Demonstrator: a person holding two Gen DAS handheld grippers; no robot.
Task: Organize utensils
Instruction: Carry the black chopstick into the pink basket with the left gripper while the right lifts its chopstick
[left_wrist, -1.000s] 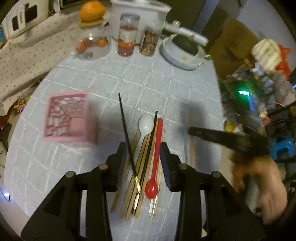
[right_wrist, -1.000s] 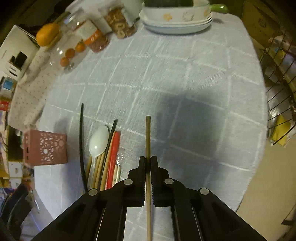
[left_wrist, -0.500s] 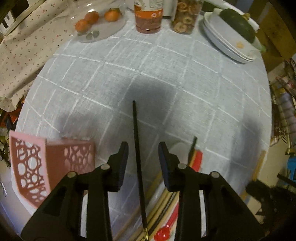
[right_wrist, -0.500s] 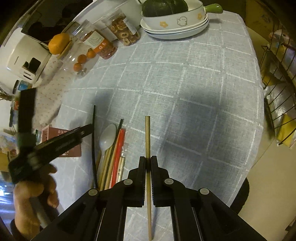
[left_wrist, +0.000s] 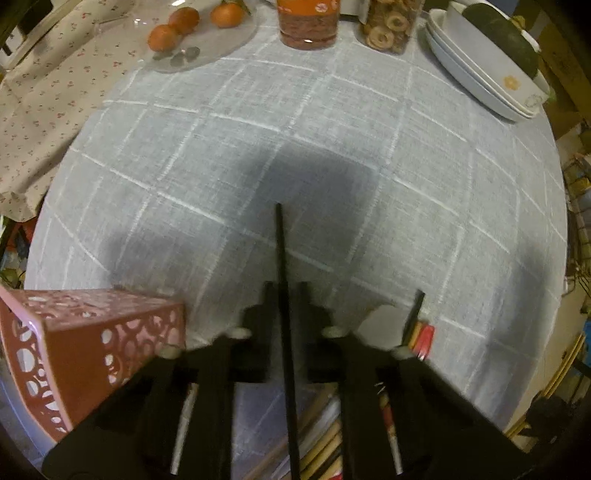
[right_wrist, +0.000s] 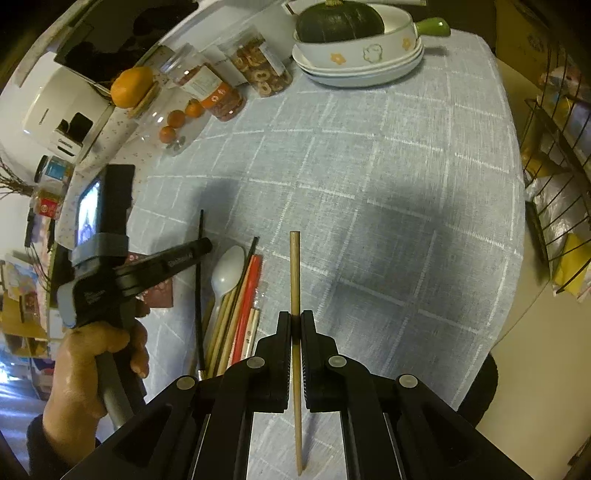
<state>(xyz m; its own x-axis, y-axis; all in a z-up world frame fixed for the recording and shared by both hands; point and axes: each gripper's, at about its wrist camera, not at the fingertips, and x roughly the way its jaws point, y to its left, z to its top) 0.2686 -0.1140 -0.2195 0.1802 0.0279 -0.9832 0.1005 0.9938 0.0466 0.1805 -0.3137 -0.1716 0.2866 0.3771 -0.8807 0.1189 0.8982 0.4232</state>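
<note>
My left gripper points down at the table, its jaws shut on a thin black chopstick whose tip sticks out ahead. A pink cut-out holder stands just to its left. Under and right of the fingers lies a pile of wooden chopsticks with a red spoon. My right gripper is shut on a wooden chopstick, held over the cloth. In the right wrist view a hand holds the left gripper over the black chopstick, beside a white spoon.
Stacked plates with a dark green squash stand at the far edge, next to jars and a glass dish of small oranges. A wire rack is off the table's right side. The table edge curves close on the right.
My left gripper came down over the black chopstick, beside the pink holder, and its jaws closed on the stick. The right gripper kept its grip on the wooden chopstick.
</note>
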